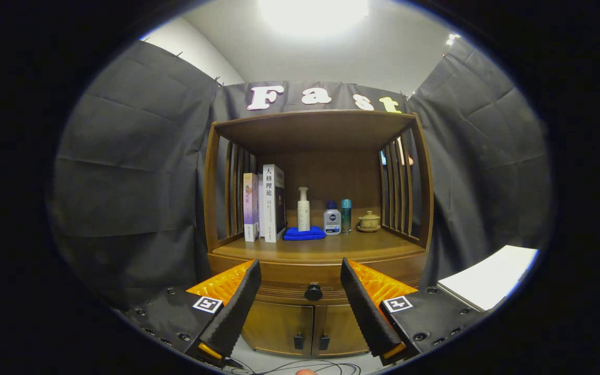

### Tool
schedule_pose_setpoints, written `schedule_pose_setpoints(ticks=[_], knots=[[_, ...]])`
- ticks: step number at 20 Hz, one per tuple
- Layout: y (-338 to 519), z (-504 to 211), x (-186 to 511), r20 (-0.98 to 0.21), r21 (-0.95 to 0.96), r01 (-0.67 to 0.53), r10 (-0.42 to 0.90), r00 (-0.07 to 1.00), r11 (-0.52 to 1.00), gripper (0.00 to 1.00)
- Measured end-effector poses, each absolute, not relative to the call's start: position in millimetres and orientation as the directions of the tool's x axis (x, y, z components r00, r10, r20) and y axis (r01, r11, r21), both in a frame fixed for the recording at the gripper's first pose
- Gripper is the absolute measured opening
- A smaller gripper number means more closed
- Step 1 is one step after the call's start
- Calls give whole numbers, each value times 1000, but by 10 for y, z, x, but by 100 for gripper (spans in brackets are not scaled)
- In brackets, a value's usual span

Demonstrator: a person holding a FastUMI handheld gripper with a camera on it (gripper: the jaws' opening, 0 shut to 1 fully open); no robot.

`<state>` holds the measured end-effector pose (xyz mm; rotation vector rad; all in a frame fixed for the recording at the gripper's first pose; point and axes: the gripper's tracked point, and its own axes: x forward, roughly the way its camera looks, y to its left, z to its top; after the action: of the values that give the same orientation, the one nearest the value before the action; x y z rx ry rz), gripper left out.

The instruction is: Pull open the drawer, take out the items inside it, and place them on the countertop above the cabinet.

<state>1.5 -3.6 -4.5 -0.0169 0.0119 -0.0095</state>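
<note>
My tool (300, 297) is spread wide, holding nothing; drawer knob (313, 291) sits straight ahead, centred btwn fingers, drawer (310, 273) shut below cabinet surface (321, 247).

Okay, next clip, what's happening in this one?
A handheld gripper faces a wooden cabinet, fingers open and lined up either side of the drawer knob, which sits beyond them, untouched. The drawer is closed. On the countertop stand books, bottles, a blue cloth and a small lidded cup.
</note>
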Motion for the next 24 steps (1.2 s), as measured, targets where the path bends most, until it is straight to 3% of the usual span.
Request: schedule_pose_setpoints(ticks=[12, 24], knots=[[-81, -19, 132, -4, 5, 7, -7, 1000, 1000, 96], [-183, -433, 930, -54, -2, 23, -23, 998, 1000, 96]])
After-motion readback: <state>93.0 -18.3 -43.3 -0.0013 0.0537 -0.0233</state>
